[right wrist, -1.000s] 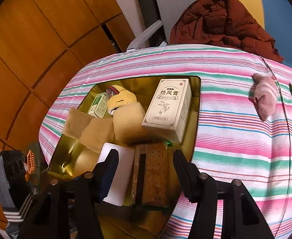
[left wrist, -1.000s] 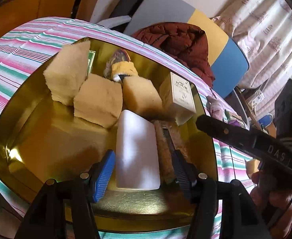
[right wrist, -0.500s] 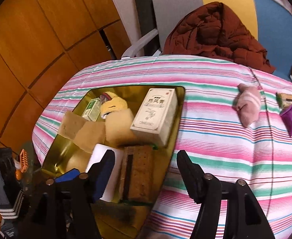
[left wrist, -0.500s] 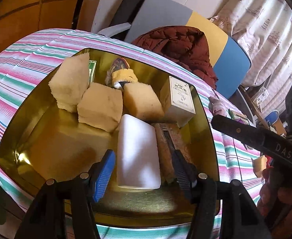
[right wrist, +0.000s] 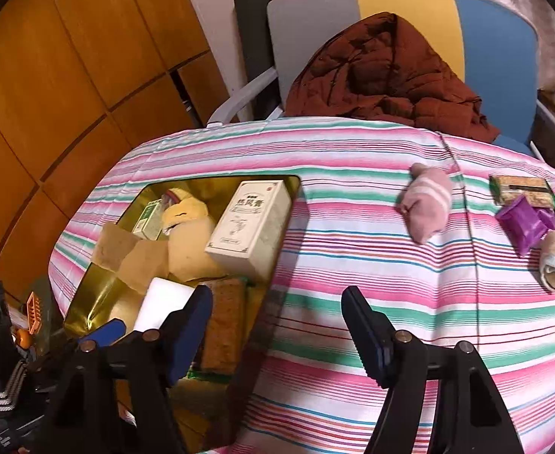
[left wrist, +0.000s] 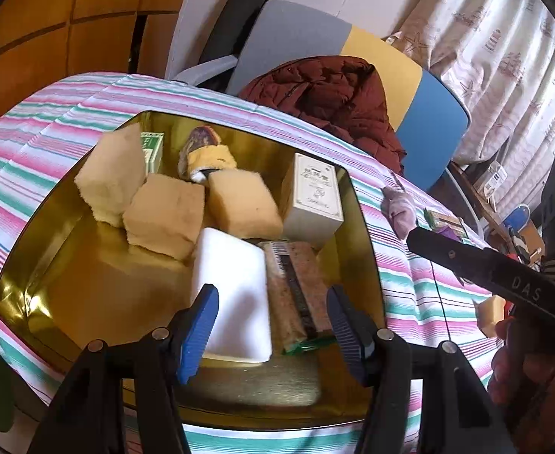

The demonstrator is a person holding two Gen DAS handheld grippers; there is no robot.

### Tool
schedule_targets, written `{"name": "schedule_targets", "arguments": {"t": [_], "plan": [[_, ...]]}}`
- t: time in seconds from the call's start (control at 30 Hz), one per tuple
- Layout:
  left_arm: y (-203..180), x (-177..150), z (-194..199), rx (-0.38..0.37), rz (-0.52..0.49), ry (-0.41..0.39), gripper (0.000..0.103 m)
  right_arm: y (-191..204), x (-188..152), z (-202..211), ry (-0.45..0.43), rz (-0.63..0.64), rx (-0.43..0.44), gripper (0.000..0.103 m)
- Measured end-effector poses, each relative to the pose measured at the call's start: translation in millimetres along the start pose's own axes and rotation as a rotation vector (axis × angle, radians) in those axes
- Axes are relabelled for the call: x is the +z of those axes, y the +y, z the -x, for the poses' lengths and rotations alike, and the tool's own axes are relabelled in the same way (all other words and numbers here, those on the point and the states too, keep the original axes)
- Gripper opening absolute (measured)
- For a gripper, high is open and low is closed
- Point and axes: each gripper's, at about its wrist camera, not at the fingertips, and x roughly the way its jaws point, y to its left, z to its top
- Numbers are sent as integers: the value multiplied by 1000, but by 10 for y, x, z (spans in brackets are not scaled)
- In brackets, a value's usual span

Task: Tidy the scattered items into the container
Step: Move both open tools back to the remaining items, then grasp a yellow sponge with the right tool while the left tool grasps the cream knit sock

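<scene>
While both tools gape empty | left tool (left wrist: 271,321) over gold tray (left wrist: 356,204) | right tool (right wrist: 277,325) above striped cloth (right wrist: 353,265)

Left wrist looks closely down into the gold tray (left wrist: 356,204); right wrist, farther right, shares it

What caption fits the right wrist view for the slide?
Open right tongs hover empty over the striped tablecloth, beside the gold tin; pink sock and purple packet await.

Maroon jacket (right wrist: 383,72) draped on grey-yellow-blue chair (right wrist: 496,38); wood panelling (right wrist: 69,75) left.
</scene>
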Motion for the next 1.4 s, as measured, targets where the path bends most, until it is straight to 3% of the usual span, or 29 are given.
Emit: {"name": "schedule_targets", "arguments": {"t": [0.63, 0.9, 1.07, 1.23, 1.4], "plan": [[-751, -121, -10, -67, -157, 24, 60, -689, -155, 310, -43, -66, -92, 74], [-1115, -284, -111, -108, -247, 78, 60, -1190, -289, 491, -49, -138, -163, 78], [-1349, -374, -162, -139, -306, 106, 60, -1668, -322, 745, -72, -187, -296, 83], [-1499, -405, -237, -156, -335, 133, 60, -2322, -333, 1059, -95, -317, -454, 96], [-1696, -426, -385, -161, -369, 170, 60, -2821, -374, 1054, -18, -401, -524, 97]]}}
